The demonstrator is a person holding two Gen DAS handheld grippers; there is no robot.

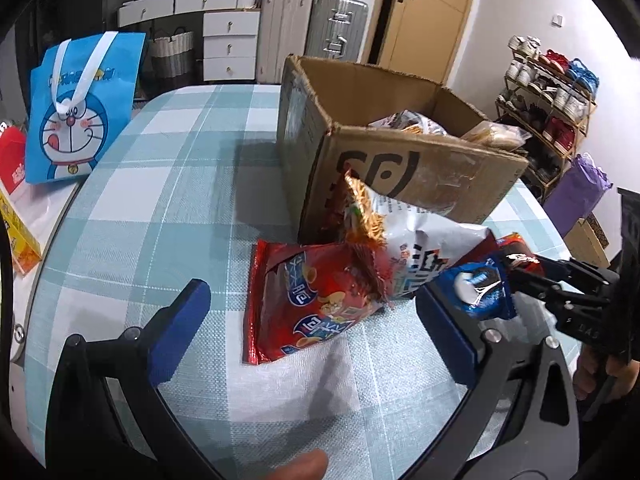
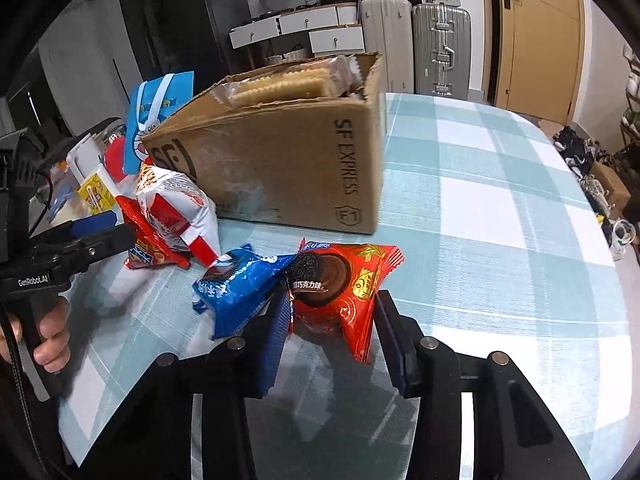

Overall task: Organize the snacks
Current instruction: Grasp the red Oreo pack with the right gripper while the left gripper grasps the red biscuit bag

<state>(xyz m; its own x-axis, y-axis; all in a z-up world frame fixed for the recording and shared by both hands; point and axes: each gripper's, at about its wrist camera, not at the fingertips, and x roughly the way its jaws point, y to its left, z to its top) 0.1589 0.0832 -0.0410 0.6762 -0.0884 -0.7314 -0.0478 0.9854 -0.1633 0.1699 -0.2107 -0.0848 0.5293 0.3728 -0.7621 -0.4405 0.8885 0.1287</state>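
Note:
An open cardboard SF box (image 1: 400, 168) stands on the checked table and holds snack packs; it also shows in the right wrist view (image 2: 280, 168). In front of it lie a red snack bag (image 1: 312, 300) and a white bag (image 1: 424, 248) leaning on the box. My left gripper (image 1: 308, 320) is open, its fingers either side of the red bag. My right gripper (image 2: 332, 320) is shut on a red Oreo pack (image 2: 344, 292). A blue Oreo pack (image 2: 240, 284) lies beside its left finger.
A blue Doraemon bag (image 1: 80, 108) stands at the table's left edge, with a yellow box (image 1: 20, 240) and a red item near it. Drawers, suitcases and a shoe rack (image 1: 548, 92) stand beyond the table. The checked tablecloth (image 2: 500, 200) stretches right of the box.

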